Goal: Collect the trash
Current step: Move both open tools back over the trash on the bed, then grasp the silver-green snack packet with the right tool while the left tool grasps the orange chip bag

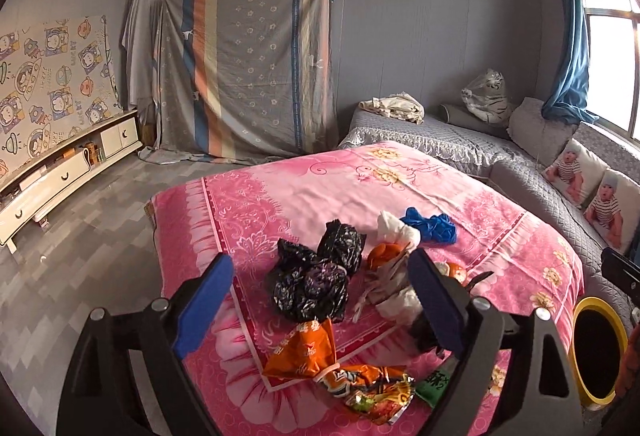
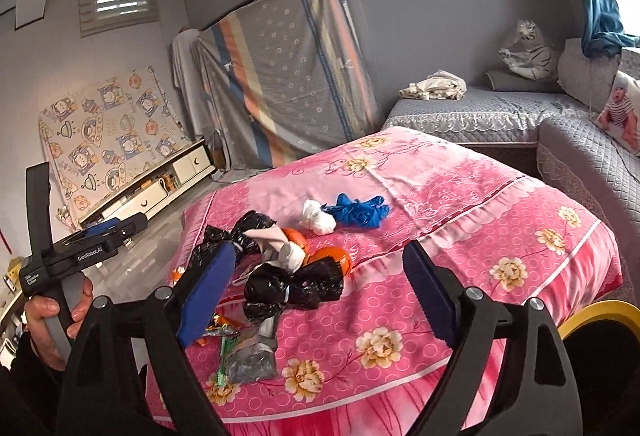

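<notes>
Each wrist camera looks forward and slightly down along its own blue-padded fingers [image 1: 208,300] from the near edge of the pink-covered surface [image 1: 320,192]. Both views share the surface [image 2: 460,204], the draped striped sheet [image 1: 248,64] and the grey sofa [image 2: 500,108]; the right view stands further right.

The near middle of the pink bed [image 1: 280,196] is crowded: black bags [image 1: 320,276], white wads [image 1: 394,228], a blue glove [image 1: 432,226] and snack wrappers [image 1: 304,352] lie packed together, some touching. The far half of the bed is bare, as is its right side in the right wrist view. A yellow-rimmed bin [image 1: 580,310] stands just beside the bed's near right corner, and the grey sofa [image 1: 520,172] closes off the right.
</notes>
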Available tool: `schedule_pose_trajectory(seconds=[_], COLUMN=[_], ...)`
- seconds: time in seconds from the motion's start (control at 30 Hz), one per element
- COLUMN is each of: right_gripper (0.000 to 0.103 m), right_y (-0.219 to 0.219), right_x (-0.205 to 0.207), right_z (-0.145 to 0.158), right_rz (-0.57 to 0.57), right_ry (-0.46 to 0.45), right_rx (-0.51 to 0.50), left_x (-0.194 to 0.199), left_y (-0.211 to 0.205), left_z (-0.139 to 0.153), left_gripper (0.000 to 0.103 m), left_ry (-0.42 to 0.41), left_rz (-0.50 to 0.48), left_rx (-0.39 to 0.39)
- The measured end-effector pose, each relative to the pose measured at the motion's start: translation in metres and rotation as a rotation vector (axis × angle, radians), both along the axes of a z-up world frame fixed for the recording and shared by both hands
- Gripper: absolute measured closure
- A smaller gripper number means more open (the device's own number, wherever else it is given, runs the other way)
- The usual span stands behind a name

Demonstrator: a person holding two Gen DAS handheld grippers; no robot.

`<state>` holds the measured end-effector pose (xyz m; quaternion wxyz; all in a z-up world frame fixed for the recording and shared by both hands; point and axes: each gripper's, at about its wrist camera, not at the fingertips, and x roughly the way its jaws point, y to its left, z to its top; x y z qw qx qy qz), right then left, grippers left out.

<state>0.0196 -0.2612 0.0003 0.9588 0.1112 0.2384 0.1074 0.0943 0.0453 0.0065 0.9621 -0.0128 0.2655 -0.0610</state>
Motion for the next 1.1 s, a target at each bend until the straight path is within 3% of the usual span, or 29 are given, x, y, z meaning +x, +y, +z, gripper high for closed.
schedule_pose_trajectory(seconds=[0.4, 0.83, 1.1], right_gripper=[0.016, 0.012, 0.012], right_y=[0.044, 0.081, 0.095], right_x=[0.005, 0.013, 0.014], right_z=[-0.046, -0.087, -0.102], right_rz=[0.162, 0.307, 0.339], right_ry=[0.103, 0.178, 0.19], right_rx=[-0.043, -0.114, -0.17], left_x=[-0.003, 0.0, 0.012], left_y=[0.013, 0.013, 0.013], left_z=[-0.05, -0.077, -0.089], left_gripper=[0.016, 0.016, 0.016], left_ry=[0.137, 0.22, 0.262], left_rz=[0.001, -0.005, 0.011], left_rx=[-0.012, -0.039, -0.049])
